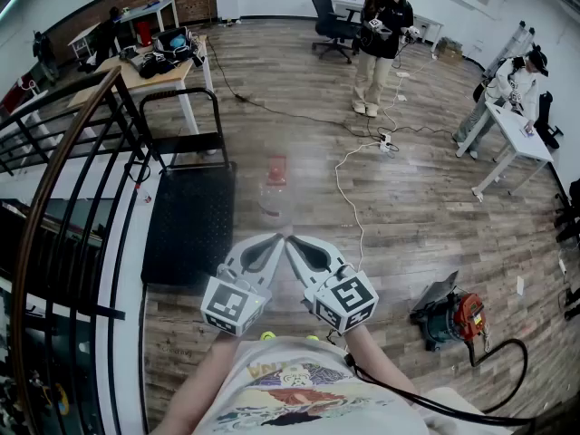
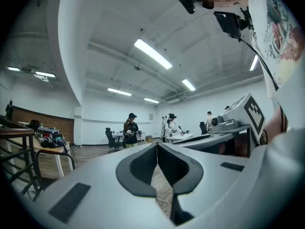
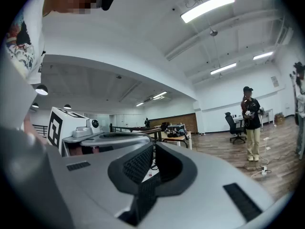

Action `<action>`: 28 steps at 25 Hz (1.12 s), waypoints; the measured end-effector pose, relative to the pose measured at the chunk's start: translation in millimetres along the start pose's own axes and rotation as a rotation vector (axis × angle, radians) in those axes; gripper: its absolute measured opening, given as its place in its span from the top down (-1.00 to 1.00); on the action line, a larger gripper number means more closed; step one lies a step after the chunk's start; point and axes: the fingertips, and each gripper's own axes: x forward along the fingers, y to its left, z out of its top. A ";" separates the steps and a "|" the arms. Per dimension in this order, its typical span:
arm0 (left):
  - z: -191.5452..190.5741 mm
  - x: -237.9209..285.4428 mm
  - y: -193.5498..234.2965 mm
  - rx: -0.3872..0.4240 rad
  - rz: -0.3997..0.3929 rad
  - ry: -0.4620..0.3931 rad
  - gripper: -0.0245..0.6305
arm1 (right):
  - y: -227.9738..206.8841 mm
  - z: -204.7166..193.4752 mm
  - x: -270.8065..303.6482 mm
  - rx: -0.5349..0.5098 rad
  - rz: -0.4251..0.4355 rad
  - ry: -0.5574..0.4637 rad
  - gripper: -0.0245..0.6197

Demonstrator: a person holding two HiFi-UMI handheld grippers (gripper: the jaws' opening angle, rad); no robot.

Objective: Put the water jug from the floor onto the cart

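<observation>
Water jug (image 1: 274,190), red-topped, lettering unreadable.

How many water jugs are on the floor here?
1. A clear water jug with a red top is on the wood floor, right of the black cart. More could be hidden.

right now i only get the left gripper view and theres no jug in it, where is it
Observer: In the head view the jug is on the floor straight ahead of you, just right of the cart.
Operator: ok and is the right tool carrying anything
Observer: No. The right gripper view shows the right tool shut, with nothing between its jaws.
</observation>
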 end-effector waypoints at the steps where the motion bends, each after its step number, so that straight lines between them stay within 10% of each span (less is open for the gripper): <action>1: -1.1 -1.8 0.4 -0.003 -0.001 -0.001 0.89 | 1.6 -1.3 0.7 0.003 -0.002 -0.001 0.83; 28: -23.5 -47.3 23.0 -0.026 0.001 0.011 0.89 | 42.7 -20.7 26.2 0.032 -0.039 0.005 0.83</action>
